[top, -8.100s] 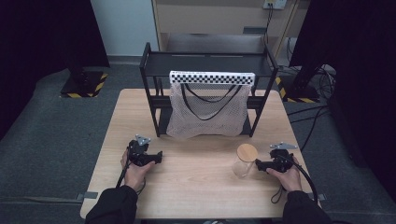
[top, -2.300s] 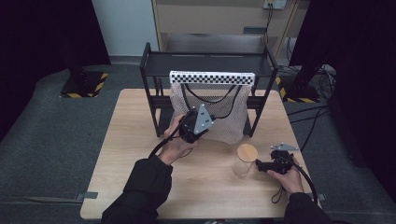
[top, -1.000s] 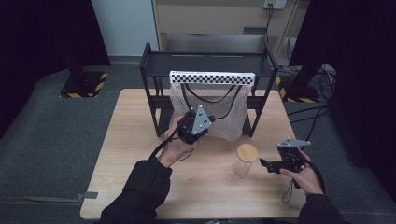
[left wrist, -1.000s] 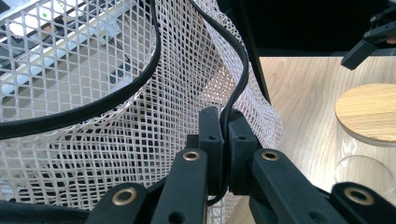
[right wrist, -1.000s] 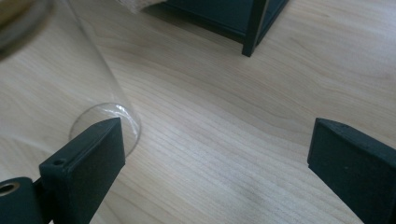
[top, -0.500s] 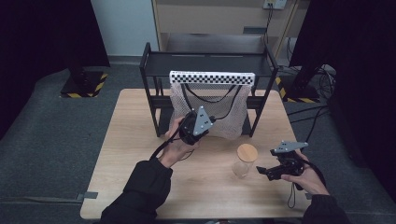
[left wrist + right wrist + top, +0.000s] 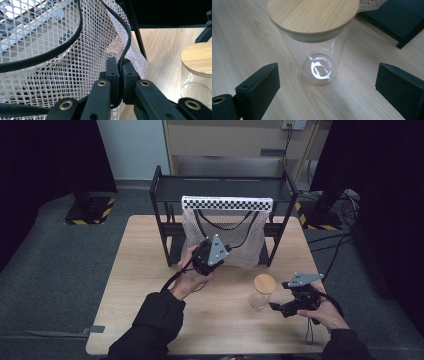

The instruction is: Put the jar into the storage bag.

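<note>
Left gripper (image 7: pixel 120 75) pinching the white mesh bag's (image 7: pixel 75 62) black cord handle (image 7: pixel 126 42); right gripper (image 7: pixel 327 82) spread before cylindrical, wood-lidded glass jar (image 7: pixel 317 50)

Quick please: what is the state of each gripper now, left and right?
Left gripper: shut on the black cord of the mesh bag.
Right gripper: open, jaws either side of the glass jar, holding nothing.
</note>
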`<state>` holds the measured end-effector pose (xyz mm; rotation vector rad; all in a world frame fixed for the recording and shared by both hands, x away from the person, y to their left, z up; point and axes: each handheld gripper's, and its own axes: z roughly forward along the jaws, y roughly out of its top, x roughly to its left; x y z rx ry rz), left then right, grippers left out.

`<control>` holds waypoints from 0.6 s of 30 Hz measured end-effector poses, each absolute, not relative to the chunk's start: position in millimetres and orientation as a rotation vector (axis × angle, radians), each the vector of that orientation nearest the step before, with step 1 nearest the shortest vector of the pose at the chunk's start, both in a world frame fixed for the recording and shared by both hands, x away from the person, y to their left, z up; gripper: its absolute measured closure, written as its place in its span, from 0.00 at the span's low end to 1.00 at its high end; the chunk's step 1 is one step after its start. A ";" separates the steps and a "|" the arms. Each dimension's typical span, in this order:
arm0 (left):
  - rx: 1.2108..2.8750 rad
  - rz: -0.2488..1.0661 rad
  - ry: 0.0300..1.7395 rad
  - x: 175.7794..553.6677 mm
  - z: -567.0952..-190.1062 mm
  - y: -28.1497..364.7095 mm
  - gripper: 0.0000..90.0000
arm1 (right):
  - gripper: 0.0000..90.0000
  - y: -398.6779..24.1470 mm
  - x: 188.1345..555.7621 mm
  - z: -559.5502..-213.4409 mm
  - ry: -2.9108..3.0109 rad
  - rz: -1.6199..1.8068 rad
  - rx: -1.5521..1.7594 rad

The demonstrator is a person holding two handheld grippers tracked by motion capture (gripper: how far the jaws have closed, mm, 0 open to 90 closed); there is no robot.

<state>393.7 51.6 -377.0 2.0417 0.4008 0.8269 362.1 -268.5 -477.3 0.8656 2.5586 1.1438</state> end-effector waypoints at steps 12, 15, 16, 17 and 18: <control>2.039 0.826 0.403 393.9 -377.3 51.2 0.96 | 0.07 -254.6 361.4 -482.1 2.582 1.163 0.822; 2.038 0.826 0.402 393.9 -377.3 51.1 0.96 | 0.07 -252.1 361.7 -483.5 2.580 1.170 0.819; 2.040 0.827 0.400 393.8 -377.4 50.9 0.96 | 0.07 -249.1 361.7 -484.8 2.582 1.172 0.813; 2.040 0.827 0.400 393.8 -377.4 50.9 0.96 | 0.07 -249.1 361.7 -484.8 2.582 1.172 0.813; 2.040 0.826 0.400 393.9 -377.5 50.9 0.95 | 0.07 -246.2 362.2 -486.5 2.585 1.175 0.811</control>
